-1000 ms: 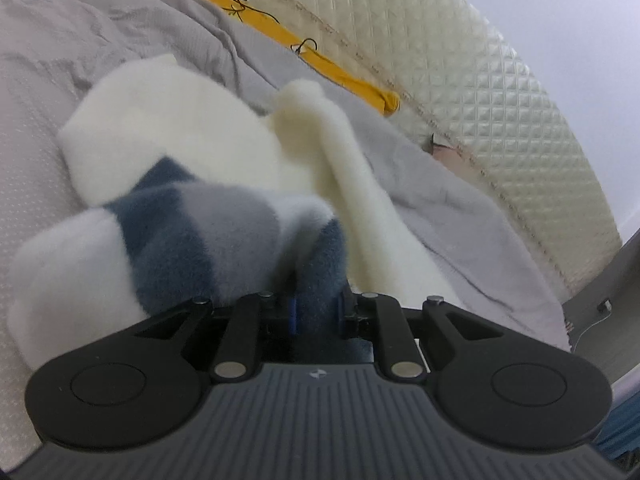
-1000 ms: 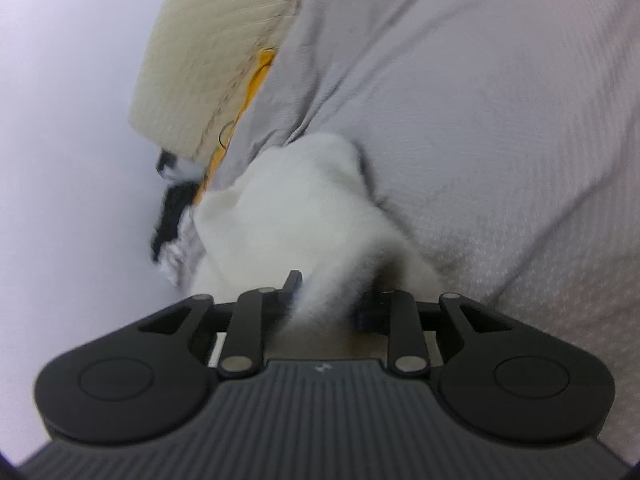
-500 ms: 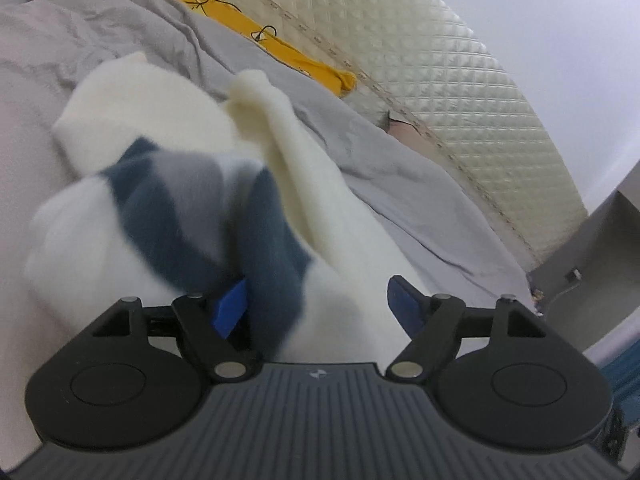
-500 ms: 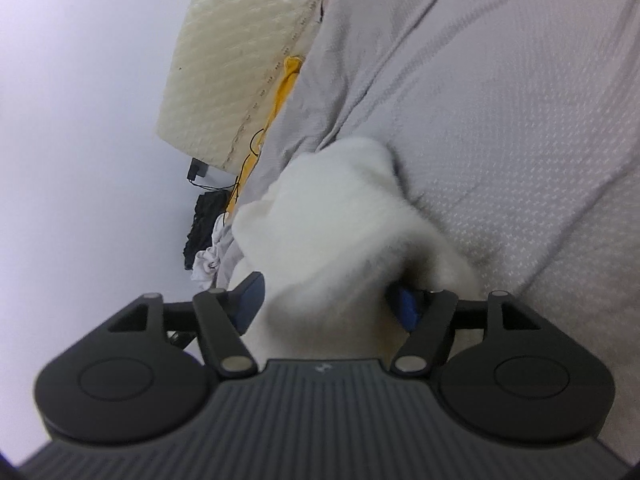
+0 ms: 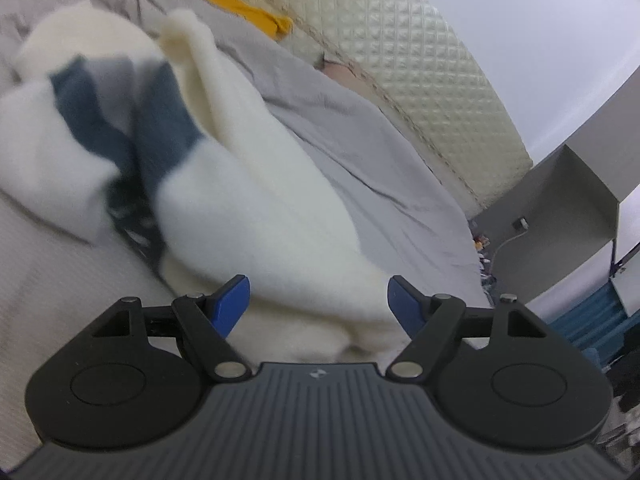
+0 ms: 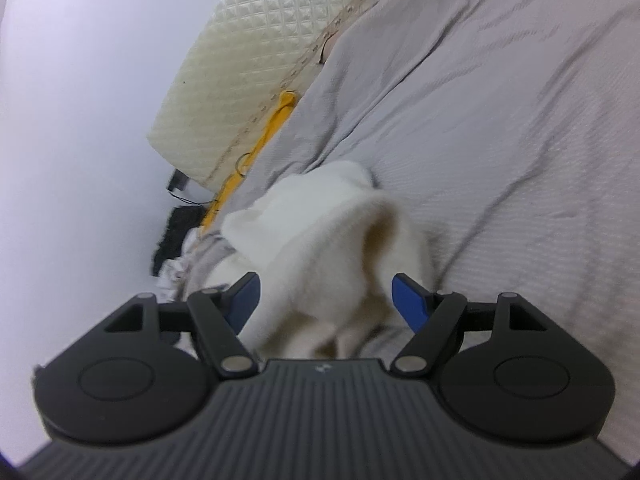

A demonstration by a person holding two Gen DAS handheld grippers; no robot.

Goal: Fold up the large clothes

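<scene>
Now both grippers hover low over the bed. Left gripper (image 5: 319,304): jaws spread wide, blue pads clear of cloth on both sides, holding nothing. A white fleece (image 5: 256,216) lies on the grey sheet (image 5: 380,152) in front of it, its near edge between the jaws but untouched by either pad. The fleece has 2 navy bands and 1 grey band across a folded part at the left; that part is blurred. A cream flap stands up at its far end.

Right gripper (image 6: 325,304): jaws opening, wide apart. The fleece (image 6: 320,248) sits bunched between them, reaching close to the left pad; whether it touches I cannot tell. The right pad is clear of it. Nothing is gripped.

Beyond the fleece: a quilted cream headboard (image 5: 420,52) along the bed's far side, with a yellow cloth (image 5: 256,12) tucked at its foot. Dark and white clothes (image 6: 176,248) lie heaped off the bed's edge in the right wrist view.
</scene>
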